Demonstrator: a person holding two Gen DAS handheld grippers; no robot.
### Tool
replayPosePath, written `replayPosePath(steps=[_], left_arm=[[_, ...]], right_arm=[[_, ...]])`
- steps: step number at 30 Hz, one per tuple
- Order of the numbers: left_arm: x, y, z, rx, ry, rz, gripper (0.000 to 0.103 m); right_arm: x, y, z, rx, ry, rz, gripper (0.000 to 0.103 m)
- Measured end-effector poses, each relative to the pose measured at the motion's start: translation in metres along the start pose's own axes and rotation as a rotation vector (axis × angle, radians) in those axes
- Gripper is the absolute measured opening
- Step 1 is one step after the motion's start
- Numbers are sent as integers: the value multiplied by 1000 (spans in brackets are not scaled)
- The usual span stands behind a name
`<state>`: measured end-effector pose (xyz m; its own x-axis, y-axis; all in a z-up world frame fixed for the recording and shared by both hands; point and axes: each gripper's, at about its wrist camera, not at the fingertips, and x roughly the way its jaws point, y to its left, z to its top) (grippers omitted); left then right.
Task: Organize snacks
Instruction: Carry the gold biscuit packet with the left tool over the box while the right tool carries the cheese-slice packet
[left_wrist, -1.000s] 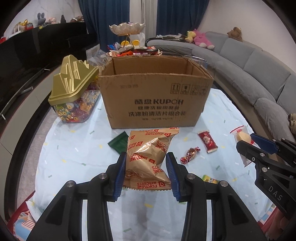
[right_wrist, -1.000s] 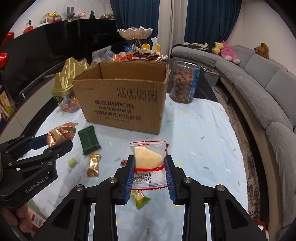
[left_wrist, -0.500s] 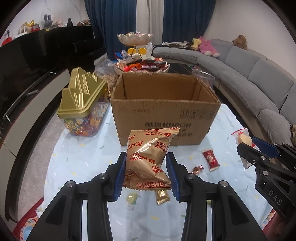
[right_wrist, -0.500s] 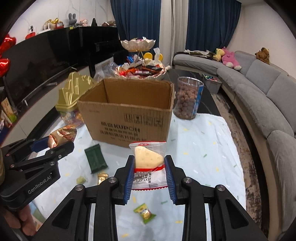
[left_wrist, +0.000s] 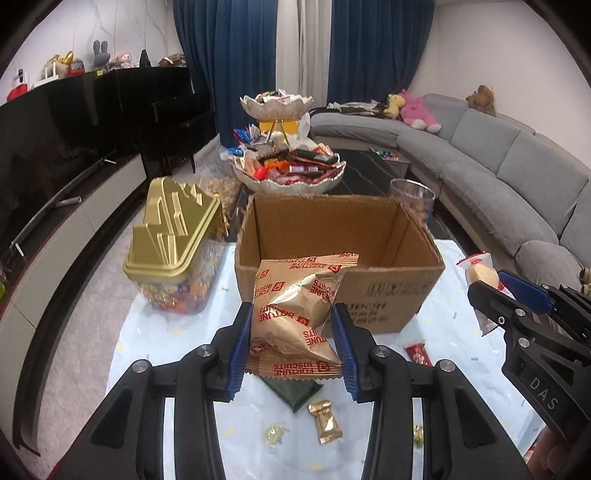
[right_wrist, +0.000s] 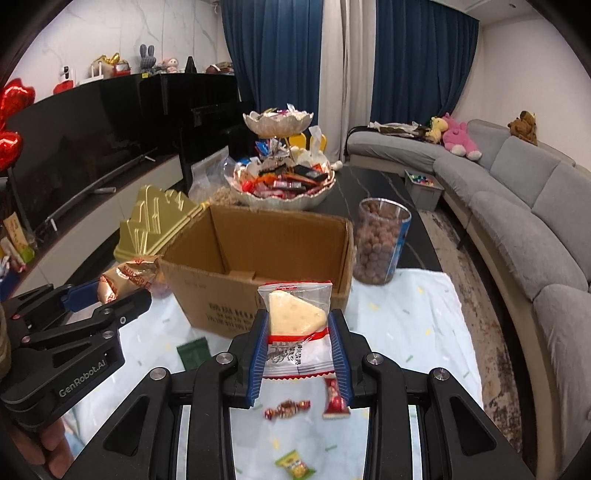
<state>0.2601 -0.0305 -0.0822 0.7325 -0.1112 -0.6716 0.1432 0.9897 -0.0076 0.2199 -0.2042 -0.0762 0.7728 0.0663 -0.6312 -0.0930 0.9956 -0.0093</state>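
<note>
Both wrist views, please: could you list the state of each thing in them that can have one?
Left gripper: shut on the gold biscuit bag, off the table.
Right gripper: shut on the clear cake packet, off the table.
Cardboard box: open, flaps up, nothing visible inside.
Candy container: gold lid on.
Nut jar: lidless, nearly full.
Green packet: flat on the table.

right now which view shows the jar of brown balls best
The right wrist view: the clear jar of brown balls stands in full sight beside the cardboard box, its contents plain. In the left wrist view only the jar's rim and upper part show behind the box; the contents can't be made out.
</note>
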Motion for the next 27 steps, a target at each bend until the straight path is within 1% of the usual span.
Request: replayPosePath(steps=[12, 27], left_arm=[[10, 6, 25, 4, -21, 12, 42], [25, 7, 57, 3, -42, 2, 42]], right_arm=[[12, 5, 30, -7, -34, -2, 33], [29, 3, 62, 9, -50, 4, 33]])
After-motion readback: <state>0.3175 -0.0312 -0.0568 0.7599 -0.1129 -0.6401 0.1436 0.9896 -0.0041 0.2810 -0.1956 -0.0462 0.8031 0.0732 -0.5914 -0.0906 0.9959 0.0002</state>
